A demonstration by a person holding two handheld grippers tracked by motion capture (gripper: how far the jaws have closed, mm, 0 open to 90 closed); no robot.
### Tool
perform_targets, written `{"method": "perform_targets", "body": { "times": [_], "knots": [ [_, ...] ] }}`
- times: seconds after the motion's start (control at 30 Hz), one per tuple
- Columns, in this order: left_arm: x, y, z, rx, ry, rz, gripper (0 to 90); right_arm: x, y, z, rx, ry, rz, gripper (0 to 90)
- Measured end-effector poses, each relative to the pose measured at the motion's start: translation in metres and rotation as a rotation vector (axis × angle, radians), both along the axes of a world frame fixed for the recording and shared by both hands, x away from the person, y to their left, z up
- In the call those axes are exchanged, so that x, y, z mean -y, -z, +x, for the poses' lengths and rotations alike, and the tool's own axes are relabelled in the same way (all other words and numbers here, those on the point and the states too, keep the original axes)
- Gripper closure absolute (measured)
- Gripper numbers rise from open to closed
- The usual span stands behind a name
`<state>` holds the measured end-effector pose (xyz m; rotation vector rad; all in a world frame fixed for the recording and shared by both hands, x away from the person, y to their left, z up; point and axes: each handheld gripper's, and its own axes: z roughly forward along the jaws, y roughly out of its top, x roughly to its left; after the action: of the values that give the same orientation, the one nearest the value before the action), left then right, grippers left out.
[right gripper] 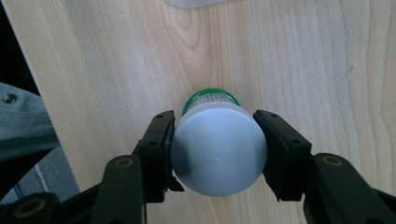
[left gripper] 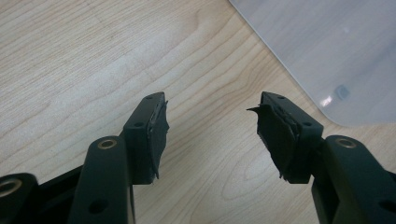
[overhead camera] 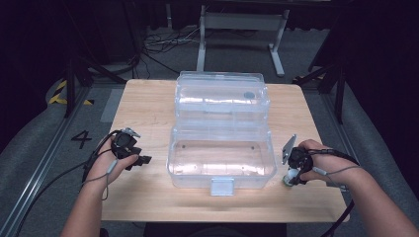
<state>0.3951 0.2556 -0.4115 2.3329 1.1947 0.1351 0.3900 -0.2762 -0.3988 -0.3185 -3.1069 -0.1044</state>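
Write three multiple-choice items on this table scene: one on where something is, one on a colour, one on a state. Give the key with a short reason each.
1. Where does the small white-capped container stand?
A. inside the clear box
B. on the table, right of the clear box
C. on the floor

2. What colour is the ring below the container's cap?
A. green
B. red
C. yellow

3. How is the clear plastic box?
A. lid shut and latched
B. lid swung open
C. tipped on its side

Key:
1 B: the high view shows it on the wooden table at the box's right end, under the right gripper.
2 A: the right gripper view shows a green rim behind the cap.
3 B: the lid lies back behind the open base.
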Motion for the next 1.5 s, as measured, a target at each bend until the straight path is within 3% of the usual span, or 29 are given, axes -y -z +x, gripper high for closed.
{"method": "perform_targets", "body": {
  "times": [1.03,1.5],
  "knots": [
    [-0.002,-0.002,-0.001,0.007,0.006,-0.004,43.5,-0.011,-0.071,0.002,0.043,-0.002,0.020,50.2],
    [0.004,-0.001,0.005,0.004,0.022,-0.007,43.5,-0.021,-0.101,0.002,0.086,-0.019,0.047,50.2]
  ]
}}
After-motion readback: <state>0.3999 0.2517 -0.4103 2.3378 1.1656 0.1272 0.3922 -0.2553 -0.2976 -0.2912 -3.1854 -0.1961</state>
